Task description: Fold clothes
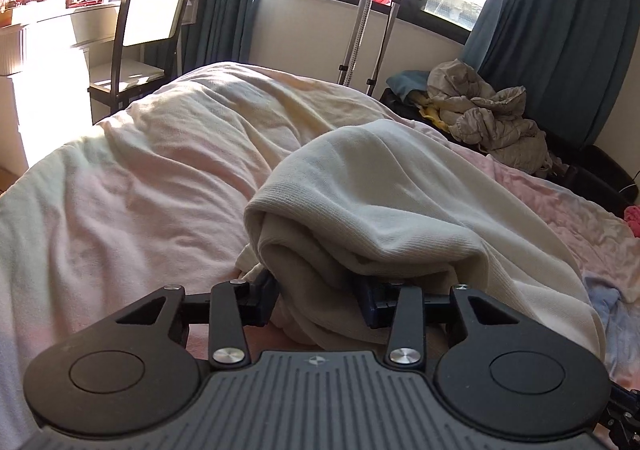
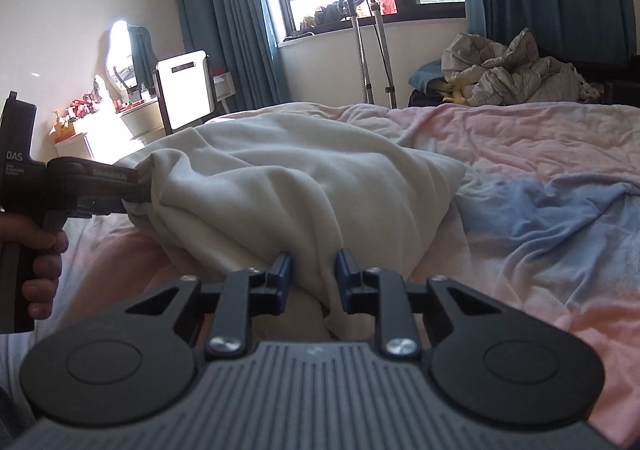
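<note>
Cream fabric of a garment (image 1: 400,186) is seen bunched between the blue pads of the left hand-held gripper (image 1: 320,294), which is clamped on a thick fold above the bed (image 1: 120,186). From the right wrist, the right hand-held gripper (image 2: 312,276) is seen pinched on a thinner edge of the same garment, with the left one gripped at its far corner. Layers could be dragged unevenly if the thick bunch slips, so the fold might be spoiled.
</note>
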Motion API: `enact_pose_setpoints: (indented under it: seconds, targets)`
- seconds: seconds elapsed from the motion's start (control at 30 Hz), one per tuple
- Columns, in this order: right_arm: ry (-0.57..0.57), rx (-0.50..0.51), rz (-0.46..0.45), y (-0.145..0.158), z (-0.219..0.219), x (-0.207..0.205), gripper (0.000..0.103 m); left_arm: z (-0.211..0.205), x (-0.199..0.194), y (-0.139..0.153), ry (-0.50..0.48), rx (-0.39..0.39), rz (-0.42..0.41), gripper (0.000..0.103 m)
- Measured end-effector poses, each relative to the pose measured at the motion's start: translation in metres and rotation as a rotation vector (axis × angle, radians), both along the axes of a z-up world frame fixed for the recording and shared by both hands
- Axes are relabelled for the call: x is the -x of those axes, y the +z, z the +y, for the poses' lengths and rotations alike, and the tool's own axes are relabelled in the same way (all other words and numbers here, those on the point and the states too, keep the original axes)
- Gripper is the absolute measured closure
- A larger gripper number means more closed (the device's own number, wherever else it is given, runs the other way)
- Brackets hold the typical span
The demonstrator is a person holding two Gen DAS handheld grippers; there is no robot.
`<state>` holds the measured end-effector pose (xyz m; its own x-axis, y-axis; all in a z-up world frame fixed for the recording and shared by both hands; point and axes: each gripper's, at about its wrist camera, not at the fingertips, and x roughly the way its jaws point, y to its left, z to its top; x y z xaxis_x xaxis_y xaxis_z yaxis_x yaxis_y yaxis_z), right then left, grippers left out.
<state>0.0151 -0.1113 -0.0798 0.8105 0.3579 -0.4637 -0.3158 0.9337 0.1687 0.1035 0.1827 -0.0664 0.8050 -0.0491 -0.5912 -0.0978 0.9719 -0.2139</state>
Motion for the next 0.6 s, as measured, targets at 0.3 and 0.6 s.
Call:
enact_pose_setpoints:
  seconds: [0.3, 0.6]
  targets:
    - [-0.008, -0.085, 0.04, -0.007, -0.011, -0.001, 0.08, 0.02, 0.004, 0.0, 0.057, 0.21, -0.001, 0.057]
    - [-0.033, -0.182, 0.056, -0.006, -0.02, -0.003, 0.078, 0.046, 0.015, -0.039, 0.191, 0.682, 0.136, 0.056]
